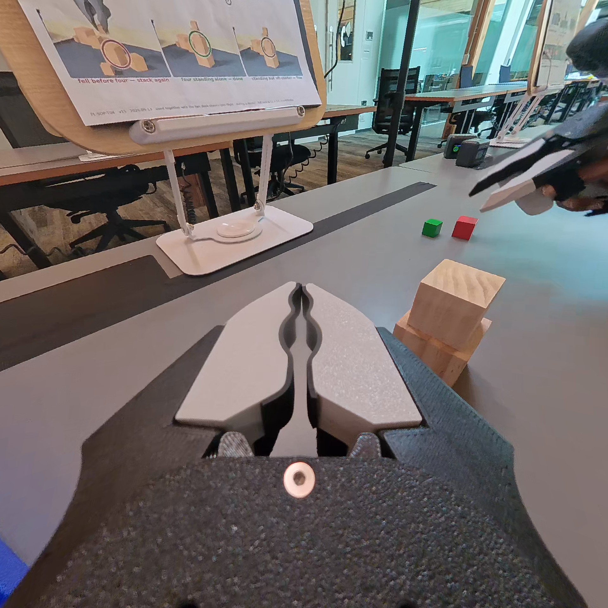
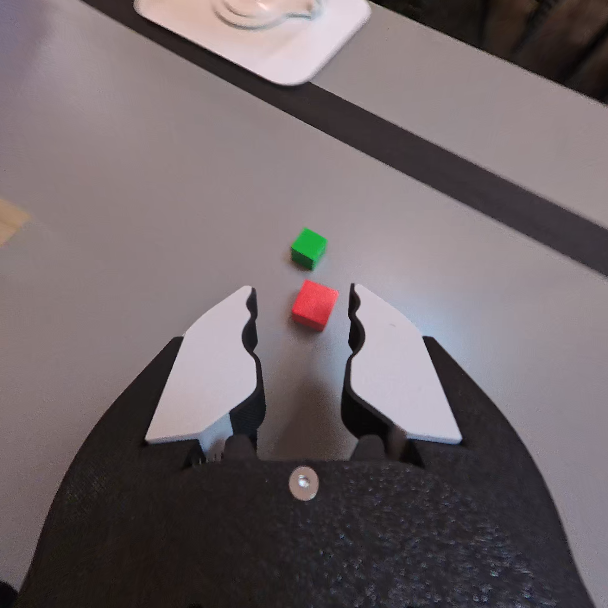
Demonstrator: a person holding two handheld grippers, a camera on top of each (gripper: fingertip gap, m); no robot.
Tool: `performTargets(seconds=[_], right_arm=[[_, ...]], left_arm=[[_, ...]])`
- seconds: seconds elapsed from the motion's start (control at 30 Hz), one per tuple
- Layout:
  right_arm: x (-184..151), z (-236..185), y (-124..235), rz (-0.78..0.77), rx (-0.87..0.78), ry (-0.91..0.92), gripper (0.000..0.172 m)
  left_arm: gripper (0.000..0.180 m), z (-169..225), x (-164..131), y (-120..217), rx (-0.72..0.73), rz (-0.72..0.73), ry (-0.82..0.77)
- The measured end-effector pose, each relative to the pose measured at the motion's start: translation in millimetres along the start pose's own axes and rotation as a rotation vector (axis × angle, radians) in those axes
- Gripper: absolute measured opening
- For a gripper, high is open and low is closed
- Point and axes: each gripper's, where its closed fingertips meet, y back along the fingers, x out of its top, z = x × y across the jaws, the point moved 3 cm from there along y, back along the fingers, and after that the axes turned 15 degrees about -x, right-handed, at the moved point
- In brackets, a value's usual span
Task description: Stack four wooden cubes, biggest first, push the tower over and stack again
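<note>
Two plain wooden cubes stand stacked on the grey table (image 1: 378, 263): the upper cube (image 1: 455, 304) sits twisted on the lower one (image 1: 437, 353), to the right of my left gripper (image 1: 301, 289), which is shut with nothing between its pads. A small red cube (image 1: 464, 227) and a smaller green cube (image 1: 432, 228) lie farther back. In the right wrist view my right gripper (image 2: 302, 291) is open above the table, with the red cube (image 2: 314, 304) between its fingertips, apart from both pads. The green cube (image 2: 308, 248) lies just beyond. The right gripper also shows in the left wrist view (image 1: 487, 197).
A white stand base (image 1: 233, 241) holding a board with an instruction sheet (image 1: 171, 56) stands at the table's back edge; it also shows in the right wrist view (image 2: 263, 42). A black strip (image 2: 460, 164) runs across the table. Dark devices (image 1: 467, 151) sit far right. My right fingertips sit around 35 cm from my left ones.
</note>
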Motion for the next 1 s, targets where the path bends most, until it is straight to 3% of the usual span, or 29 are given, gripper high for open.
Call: performTargets(seconds=[0.13, 0.3, 0.33, 0.37, 0.47, 0.57, 0.67, 0.77, 0.87, 1.0], right_arm=[[-26.7, 1.1, -3.1, -0.032, -0.117, -0.158, 0.054], [-32.8, -0.4, -17.6, -0.057, -0.227, -0.188, 0.055], [-32.9, -1.3, -21.3, -0.066, -0.233, -0.175, 0.048], [-33.0, -2.8, -24.5, -0.072, -0.229, -0.155, 0.028], [-23.7, -8.0, -23.5, -0.047, -0.198, -0.129, 0.028], [12.0, -34.4, -3.1, 0.119, -0.056, -0.082, 0.028], [56.7, -93.8, 32.9, 0.308, 0.261, 0.040, 0.028], [88.0, -155.6, 59.0, 0.399, 0.501, 0.203, 0.028], [104.0, -205.4, 64.3, 0.397, 0.656, 0.358, 0.028], [101.6, -237.4, 47.1, 0.300, 0.736, 0.512, 0.028]], left_arm=[[0.000, 0.3, -1.8, -1.1, 0.003, -0.007, -0.002], [0.000, 0.7, -2.5, -0.9, 0.007, -0.013, -0.004], [0.000, 0.7, -1.5, -0.3, 0.008, -0.010, -0.006], [0.000, 0.7, -0.5, 0.3, 0.009, -0.006, -0.006], [0.000, 0.5, -0.1, 1.0, 0.011, -0.004, -0.006], [0.000, 1.1, 0.3, 0.4, 0.008, -0.004, -0.008], [0.000, 1.5, -0.8, -0.7, 0.003, -0.008, -0.006], [0.000, 2.1, -0.8, -0.9, 0.000, -0.008, -0.008], [0.000, 1.4, -0.6, 0.2, 0.004, -0.005, -0.005], [0.000, -1.6, 0.4, 3.2, 0.011, 0.009, 0.011]])
